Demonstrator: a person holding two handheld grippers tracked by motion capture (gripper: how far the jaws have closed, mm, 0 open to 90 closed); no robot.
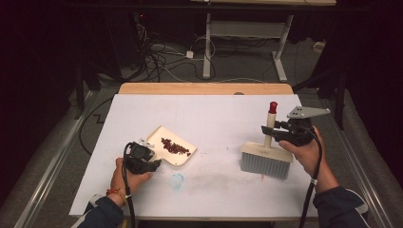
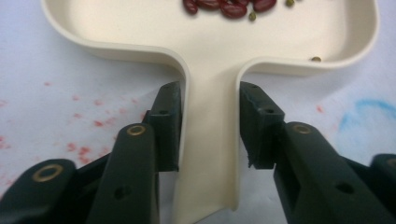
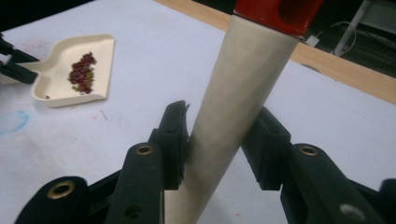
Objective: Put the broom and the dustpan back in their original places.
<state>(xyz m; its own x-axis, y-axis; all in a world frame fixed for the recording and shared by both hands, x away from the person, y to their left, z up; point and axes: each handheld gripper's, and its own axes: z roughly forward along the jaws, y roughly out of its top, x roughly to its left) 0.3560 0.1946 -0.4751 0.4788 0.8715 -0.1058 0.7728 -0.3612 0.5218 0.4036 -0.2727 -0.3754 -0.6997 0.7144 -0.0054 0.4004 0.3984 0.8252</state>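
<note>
Counter and the room behind it

The white-covered counter (image 1: 209, 118) has a bare wooden strip (image 1: 204, 88) along its far edge, a blue scribble (image 1: 177, 181) near its front, and faint red specks (image 2: 84, 135) scattered on the sheet. Beyond the far edge, tangled cables (image 1: 157, 57) lie on the grey floor (image 1: 237, 66) beside the white legs of another table (image 1: 247, 33).

jaws: black, brass-ringed screws | right gripper (image 1: 267, 129): grey three-cornered plate | sleeves: dark | left wrist: red band
</note>
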